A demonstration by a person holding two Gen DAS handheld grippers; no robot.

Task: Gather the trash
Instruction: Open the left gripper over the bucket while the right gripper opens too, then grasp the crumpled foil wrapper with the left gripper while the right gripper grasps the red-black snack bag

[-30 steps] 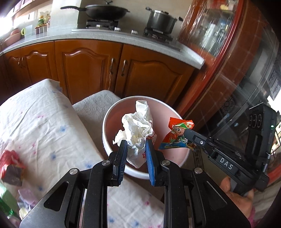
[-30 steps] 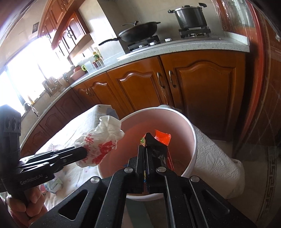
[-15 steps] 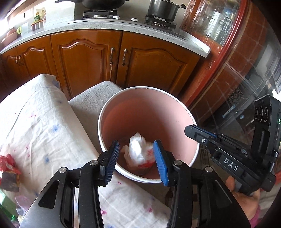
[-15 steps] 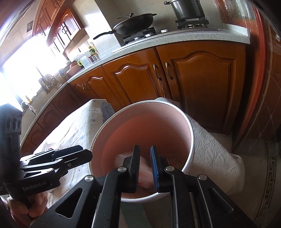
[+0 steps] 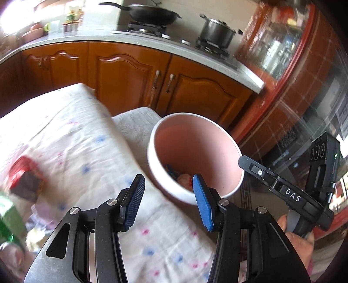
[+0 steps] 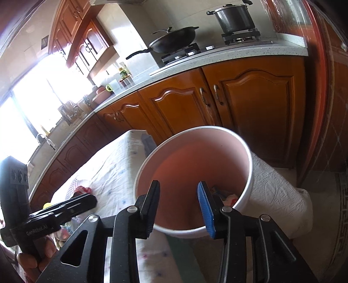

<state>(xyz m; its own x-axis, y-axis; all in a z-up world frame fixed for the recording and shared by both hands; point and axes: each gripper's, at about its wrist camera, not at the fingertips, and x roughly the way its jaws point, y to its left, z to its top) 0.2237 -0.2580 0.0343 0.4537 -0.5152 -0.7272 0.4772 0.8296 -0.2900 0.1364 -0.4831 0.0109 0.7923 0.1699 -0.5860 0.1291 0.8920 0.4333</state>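
Blur is smearing the left wrist view, so the red wrapper (image 5: 20, 172) and green bottle (image 5: 7, 219) lying on the tablecloth (image 5: 71, 139) are hard to make out. Trash (image 6: 226, 196) is sitting low in the pink bucket (image 6: 245, 152), half hidden by its wall. The left gripper (image 5: 166, 198) and right gripper (image 6: 177, 204) are both gaping apart, holding nothing.

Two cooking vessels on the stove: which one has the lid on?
The steel pot, on the burner nearer the counter's end, wears a lid with a knob. The black wok beside it, the one with a long handle, sits open.
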